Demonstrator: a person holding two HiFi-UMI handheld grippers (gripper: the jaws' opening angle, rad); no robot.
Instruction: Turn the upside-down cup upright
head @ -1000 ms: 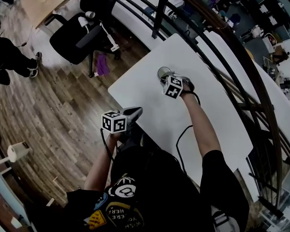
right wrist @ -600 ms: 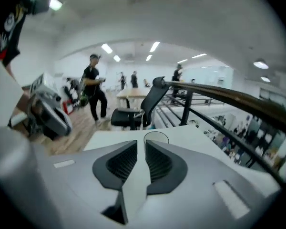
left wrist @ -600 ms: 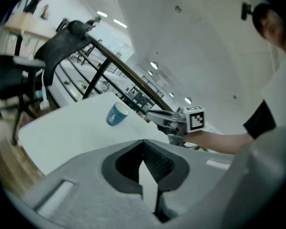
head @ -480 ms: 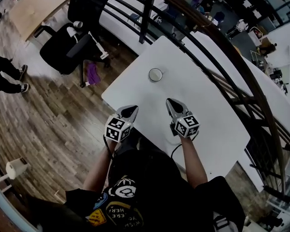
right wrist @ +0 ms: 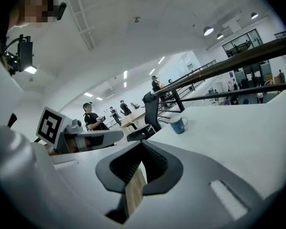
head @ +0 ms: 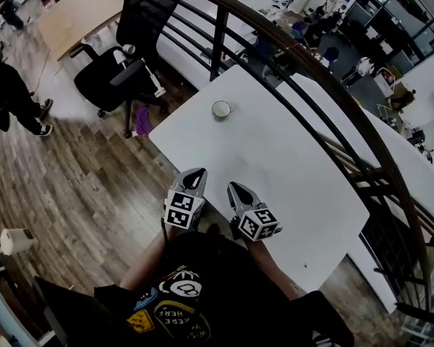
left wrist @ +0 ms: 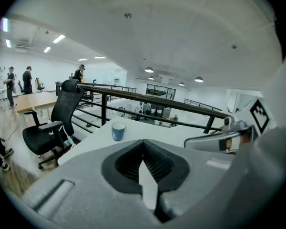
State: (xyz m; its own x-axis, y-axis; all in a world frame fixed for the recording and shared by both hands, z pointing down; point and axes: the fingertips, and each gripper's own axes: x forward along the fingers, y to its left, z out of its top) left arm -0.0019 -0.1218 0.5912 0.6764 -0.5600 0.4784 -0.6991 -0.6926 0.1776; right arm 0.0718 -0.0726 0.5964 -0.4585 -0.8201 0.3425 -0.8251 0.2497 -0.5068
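Note:
A blue cup stands upright, mouth up, alone near the far left corner of the white table. It also shows small and upright in the left gripper view and, with its handle to the right, in the right gripper view. My left gripper and right gripper hover side by side at the table's near edge, close to my body and far from the cup. Both are shut with nothing between the jaws.
A dark railing runs along the table's far side. A black office chair stands on the wood floor left of the table, and a wooden desk lies beyond it. People stand at the far left.
My right gripper has come off the cup and pulled back to the near edge. The left gripper has lifted a little and rolled. The cup stays upright on the table.

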